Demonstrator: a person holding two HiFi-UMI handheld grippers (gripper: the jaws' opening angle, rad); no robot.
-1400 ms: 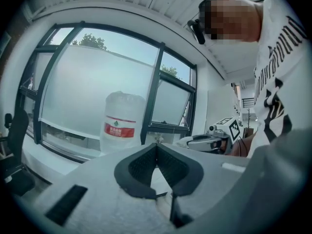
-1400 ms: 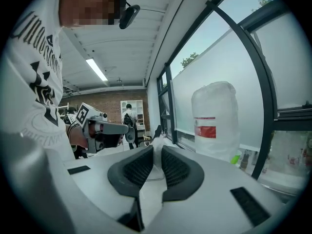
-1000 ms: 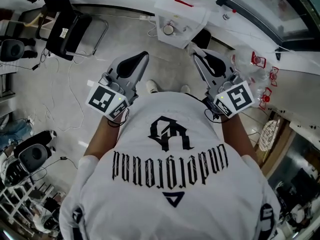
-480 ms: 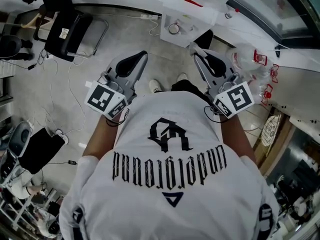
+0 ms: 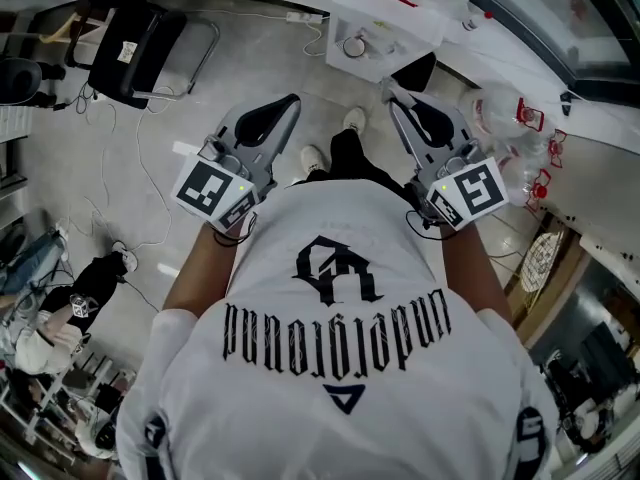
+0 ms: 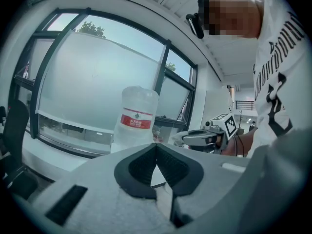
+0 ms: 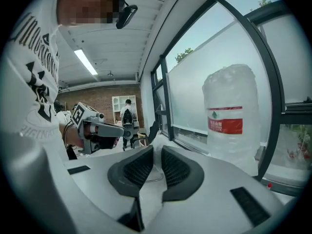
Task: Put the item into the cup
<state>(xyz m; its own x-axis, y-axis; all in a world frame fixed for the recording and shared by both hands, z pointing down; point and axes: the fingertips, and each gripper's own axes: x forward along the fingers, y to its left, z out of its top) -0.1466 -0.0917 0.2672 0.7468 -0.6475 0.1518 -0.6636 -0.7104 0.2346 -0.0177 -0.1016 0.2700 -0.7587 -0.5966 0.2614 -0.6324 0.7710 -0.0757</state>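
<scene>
While the person holds two hand-held grippers out in front of the chest, one water bottle [image 7: 229, 116] stands on the white surface [image 5: 395, 30] ahead of them, with the window [image 6: 97, 82] behind it. The left hand-held gripper [image 6: 156, 145] is clenched, its pad tips meeting with nothing between them. The right hand-held gripper [image 7: 158, 149] is released by a narrow gap and is also empty. Both are apart from the bottle and short of the surface's near edge.

On the near side of the bottle, one small round rimmed thing [image 5: 352, 46] lies on the surface. It may be the cup, but it is too small to tell, and the item cannot be made out in any view.

Between the bottle's surface and the person's two shoes [image 5: 313, 158] lies a strip of bare floor [image 5: 200, 118]. Left of the bottle the floor opens wide, crossed by thin cables [image 5: 150, 168], with one black chair [image 5: 135, 28] well off to that side. Right of the bottle the room is tighter: one clear plastic bag [image 5: 500, 118] with red parts sits just beside the right hand-held gripper, against a dark window frame edge
</scene>
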